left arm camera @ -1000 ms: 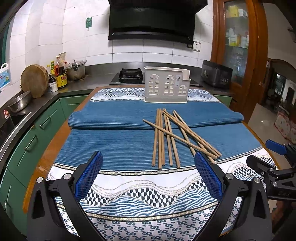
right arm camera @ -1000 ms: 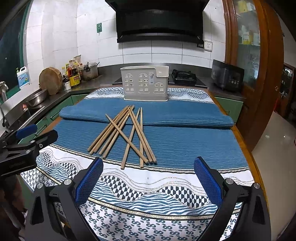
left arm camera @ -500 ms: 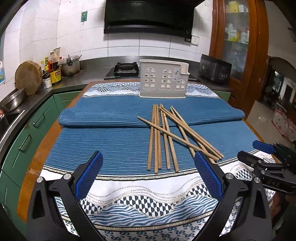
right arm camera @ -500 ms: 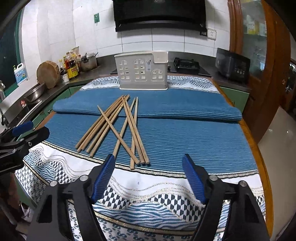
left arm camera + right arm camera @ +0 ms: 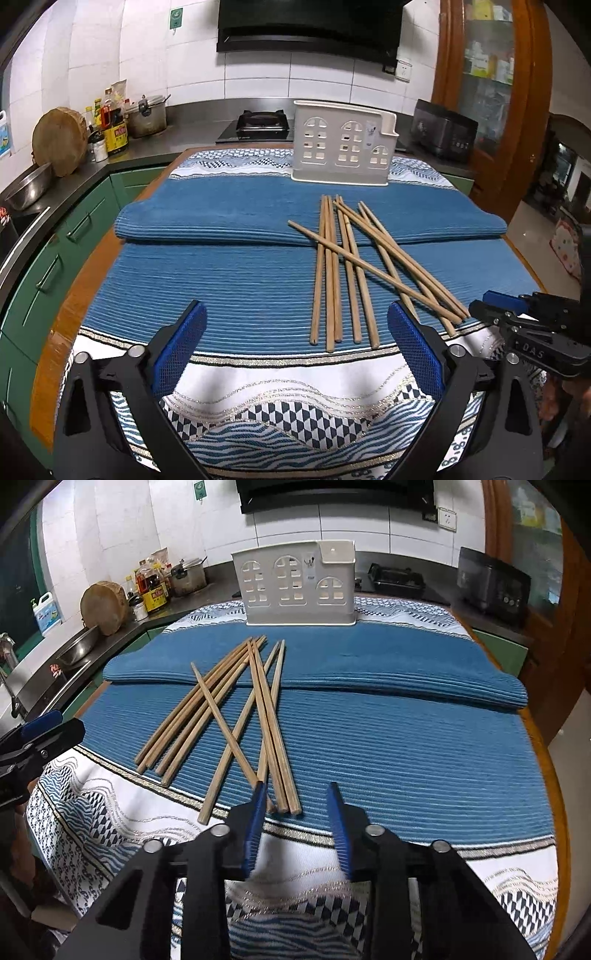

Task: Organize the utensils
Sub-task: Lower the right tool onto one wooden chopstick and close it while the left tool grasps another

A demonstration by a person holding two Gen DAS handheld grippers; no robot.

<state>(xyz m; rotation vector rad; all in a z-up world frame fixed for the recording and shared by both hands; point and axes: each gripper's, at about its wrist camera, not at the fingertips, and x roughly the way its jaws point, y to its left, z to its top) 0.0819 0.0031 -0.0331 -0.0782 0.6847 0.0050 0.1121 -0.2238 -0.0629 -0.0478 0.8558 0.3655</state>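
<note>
Loose heap of round wooden chopsticks (image 5: pixel 345 269) lying crossed on ribbed blue cloth (image 5: pixel 229 280), straight tan sticks, some fanned, one slanting across the rest; white plastic utensil caddy (image 5: pixel 343 147) with arched window cut-outs standing upright beyond, well apart from heap. Left gripper (image 5: pixel 295 354) spread wide over patterned white hem, blue mesh pads, pinching nothing. Right gripper (image 5: pixel 297 823) narrowed but not pressed together, near ends of two sticks lying between blue pads (image 5: pixel 255 827); contact impossible to tell.
</note>
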